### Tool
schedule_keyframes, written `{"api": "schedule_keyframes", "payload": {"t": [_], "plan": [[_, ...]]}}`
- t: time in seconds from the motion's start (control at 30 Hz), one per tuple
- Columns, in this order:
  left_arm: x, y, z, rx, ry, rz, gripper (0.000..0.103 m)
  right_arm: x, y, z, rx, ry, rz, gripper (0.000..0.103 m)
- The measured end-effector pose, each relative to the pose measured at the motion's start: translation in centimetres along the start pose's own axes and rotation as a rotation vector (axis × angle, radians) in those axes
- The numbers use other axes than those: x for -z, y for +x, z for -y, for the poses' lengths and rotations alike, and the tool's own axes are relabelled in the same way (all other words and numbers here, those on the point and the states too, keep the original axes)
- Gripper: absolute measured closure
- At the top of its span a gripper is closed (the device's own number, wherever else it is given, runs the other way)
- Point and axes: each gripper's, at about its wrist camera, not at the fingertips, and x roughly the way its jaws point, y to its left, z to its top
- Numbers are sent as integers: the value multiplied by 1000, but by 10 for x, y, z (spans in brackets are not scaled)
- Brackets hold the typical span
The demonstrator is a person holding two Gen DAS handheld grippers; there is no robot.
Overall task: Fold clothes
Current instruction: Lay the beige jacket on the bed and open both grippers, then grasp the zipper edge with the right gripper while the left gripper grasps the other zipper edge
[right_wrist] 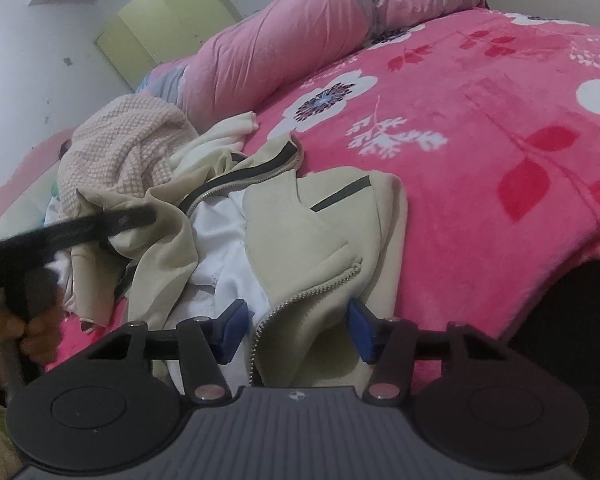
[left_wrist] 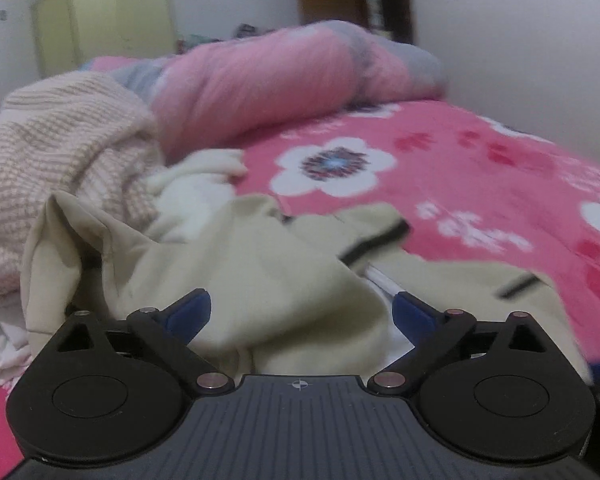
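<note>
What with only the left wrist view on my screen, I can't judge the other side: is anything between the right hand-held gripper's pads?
Observer: Yes, the zipper edge of the beige jacket lies inside the open right hand-held gripper.
Operator: Is the jacket open?
Observer: Yes, its white lining shows.
Operator: Where's my tool?
Observer: The left hand-held gripper reaches over the jacket beside the pink knit sweater.

Beige jacket of soft matt cloth with a metal zip. Pink sweater of coarse waffle knit. Bedspread of fuzzy plush fleece. Quilt of smooth cloth. Claws of matt black plastic.
</note>
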Motion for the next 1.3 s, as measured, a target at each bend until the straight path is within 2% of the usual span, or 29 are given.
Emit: {"api": "schedule_keyframes", "payload": {"t": [0.07, 0.13, 0.17, 0.2, 0.23, 0.33, 0.4, 0.47, 0.5, 0.57, 0.6, 0.63, 0.7, 0.77, 0.8, 0.87, 0.9, 0.93, 0.97, 1.03, 1.1, 1.2, 1.3], "plan": [[1, 7, -2, -16, -35, -3, 20, 1, -2, 0, 3, 5, 6, 48], [3, 11, -8, -6, -77, -12, 55, 2, -4, -1, 4, 9, 13, 51], [4, 13, -12, -5, -100, -15, 57, 3, -4, -3, 4, 5, 16, 52], [5, 11, -18, -15, -119, -12, 70, 3, -4, -4, 5, 2, 19, 52], [6, 9, -23, -34, -124, -1, 87, 3, -4, -5, 6, -5, 22, 53], [5, -3, -44, -93, -127, 37, 94, 1, -1, -7, 6, -16, 24, 57], [5, -10, -62, -127, -108, 52, 95, 0, 0, -7, 4, -14, 24, 60], [4, -13, -79, -193, -68, 75, 95, -1, 0, -6, 3, -13, 23, 62], [4, -13, -89, -263, -39, 92, 99, -1, 0, -6, 4, -13, 24, 62], [1, -6, -115, -404, 0, 116, 97, -2, 0, -4, 2, -13, 23, 63], [-1, 0, -133, -440, -28, 99, 95, -1, 1, -4, 2, -11, 23, 63], [-3, 4, -151, -431, -87, 67, 85, -2, 1, -4, 1, -9, 23, 63], [-6, 2, -183, -368, -225, 22, 73, -2, 2, -4, 2, -7, 24, 63], [-4, -12, -191, -332, -266, 62, 68, -2, 4, -5, 3, -11, 28, 63], [-4, -20, -186, -309, -250, 86, 61, -2, 5, -5, 4, -15, 31, 63], [-7, -32, -168, -220, -198, 131, 52, -3, 8, -7, 10, -24, 34, 67], [-9, -37, -156, -164, -166, 148, 49, -4, 9, -8, 19, -32, 39, 72], [-13, -41, -144, -114, -133, 162, 46, -4, 11, -10, 28, -45, 45, 84], [-17, -44, -129, -59, -96, 177, 45, -5, 12, -12, 38, -59, 55, 88], [-26, -44, -101, 38, -27, 196, 43, -5, 11, -18, 52, -93, 82, 90], [-35, -39, -76, 105, 32, 204, 43, -5, 9, -23, 65, -124, 106, 90], [-46, -18, -36, 181, 165, 182, 43, -3, 6, -29, 80, -158, 130, 90], [-47, 18, 0, 228, 315, 70, 43, -1, 4, -25, 80, -142, 133, 91]]}}
